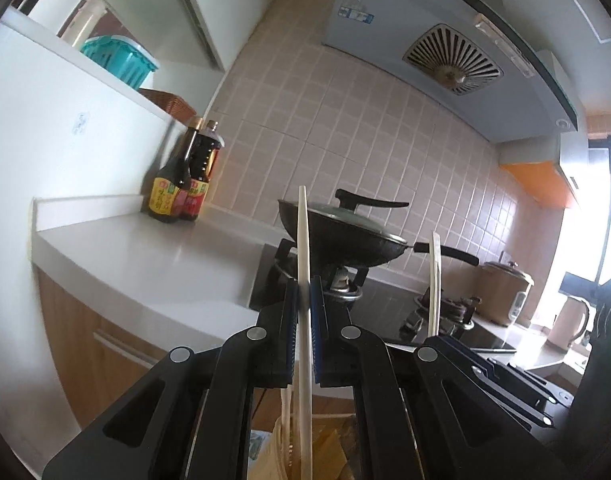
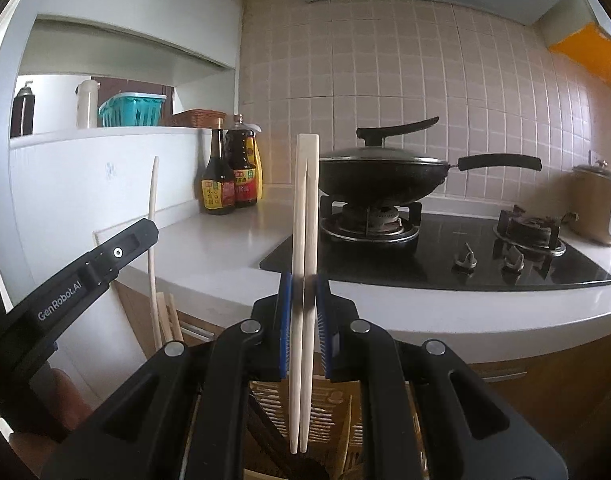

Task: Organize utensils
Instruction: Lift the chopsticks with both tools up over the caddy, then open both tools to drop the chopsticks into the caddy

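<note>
White countertop [image 2: 233, 240] and a lidded wok [image 2: 381, 176] fill the background. A single chopstick [image 1: 303, 280] is pinched upright by the left gripper [image 1: 304, 300], and a chopstick pair [image 2: 304, 280] by the right gripper [image 2: 304, 300]. Both are held above a slotted utensil holder [image 2: 337, 404], so placing appears still undone.

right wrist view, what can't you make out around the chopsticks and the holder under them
- Holder in the right wrist view: mostly hidden by the right gripper; shape unclear.
- Chopstick pair's lower tips: end against dark clutter; contact unclear.
- Left gripper's jaws: seen side-on, grip point on its single chopstick hidden.
- Bottle labels: too small to read.
</note>
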Available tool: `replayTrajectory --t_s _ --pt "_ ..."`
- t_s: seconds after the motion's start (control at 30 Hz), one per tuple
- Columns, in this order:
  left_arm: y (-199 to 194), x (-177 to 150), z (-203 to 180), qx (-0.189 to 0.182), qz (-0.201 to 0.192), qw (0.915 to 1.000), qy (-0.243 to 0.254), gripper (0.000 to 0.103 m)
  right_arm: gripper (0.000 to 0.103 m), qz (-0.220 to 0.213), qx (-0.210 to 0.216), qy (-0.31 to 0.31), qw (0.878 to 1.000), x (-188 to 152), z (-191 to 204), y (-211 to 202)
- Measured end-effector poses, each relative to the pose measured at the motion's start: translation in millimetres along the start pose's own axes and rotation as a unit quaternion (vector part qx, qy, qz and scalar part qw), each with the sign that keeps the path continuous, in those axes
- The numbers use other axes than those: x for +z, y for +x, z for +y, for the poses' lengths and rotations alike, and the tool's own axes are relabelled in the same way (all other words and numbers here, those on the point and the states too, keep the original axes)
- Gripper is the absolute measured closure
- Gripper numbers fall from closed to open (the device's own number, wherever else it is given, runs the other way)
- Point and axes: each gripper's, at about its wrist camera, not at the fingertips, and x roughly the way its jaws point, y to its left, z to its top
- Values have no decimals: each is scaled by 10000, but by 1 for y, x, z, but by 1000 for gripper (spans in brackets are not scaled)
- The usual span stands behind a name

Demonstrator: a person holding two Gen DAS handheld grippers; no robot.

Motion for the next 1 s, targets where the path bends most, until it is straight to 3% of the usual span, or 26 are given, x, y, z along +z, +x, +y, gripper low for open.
replayTrajectory --t_s 0.2,0.47,0.57,0.63,0.67,0.7,0.77,0.83,0.9,1.0 --pt "0 -6 6 -19 120 9999 -17 99 93 58 -10 -26 10000 -12 -3 2" --pt "-10 -15 -2 -166 231 9991 329 97 92 194 148 -255 9994 -30 0 -11" --pt "-17 -15 2 -156 297 9988 346 89 90 355 324 -191 9987 -33 -4 -21" --pt "-23 -13 4 -157 303 9988 339 79 75 413 397 -102 9983 -33 -7 -29" --pt "-27 -12 6 -153 304 9989 335 76 58 400 394 -44 9984 -31 -10 -35" --pt "-31 -10 7 -147 308 9989 333 72 50 373 401 12 9985 -30 -13 -40" --pt "-39 -7 8 -167 349 9987 342 66 50 389 447 111 9982 -27 -19 -56" --pt "-54 -3 7 -152 378 9982 435 49 50 427 497 182 9977 -26 -24 -72" --pt "-69 0 5 -149 351 9978 541 39 50 466 512 196 9974 -27 -27 -89" --pt "-91 2 2 -162 392 9972 611 32 48 460 456 245 9976 -32 -27 -113"
